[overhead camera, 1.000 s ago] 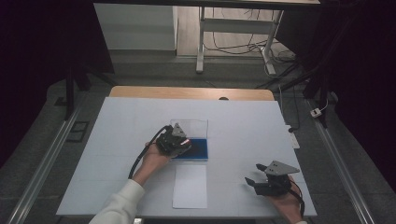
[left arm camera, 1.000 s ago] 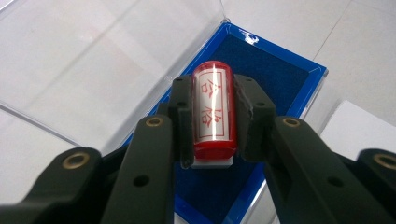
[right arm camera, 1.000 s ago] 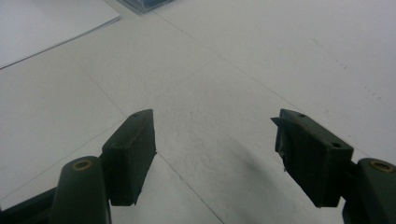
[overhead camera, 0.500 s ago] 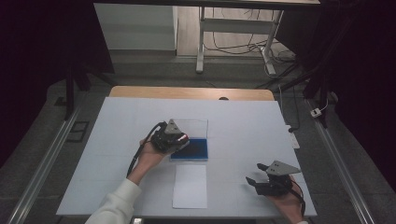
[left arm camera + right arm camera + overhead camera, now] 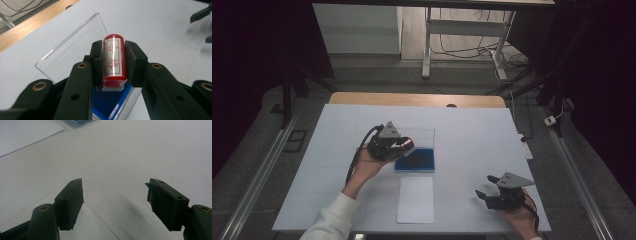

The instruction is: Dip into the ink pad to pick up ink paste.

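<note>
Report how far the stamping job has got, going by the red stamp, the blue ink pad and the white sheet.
Done: the clear hinged lid of the blue ink pad stands open. In hand: the left gripper clamps the red cylindrical stamp just above the pad's near edge. Left: the white paper sheet in front of the pad looks blank, so pressing the mark remains. The right gripper is open above the white table, holding nothing.

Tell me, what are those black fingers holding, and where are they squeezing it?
The left gripper holds a red stamp, squeezed at its two sides. The right gripper is open and holds nothing.
</note>
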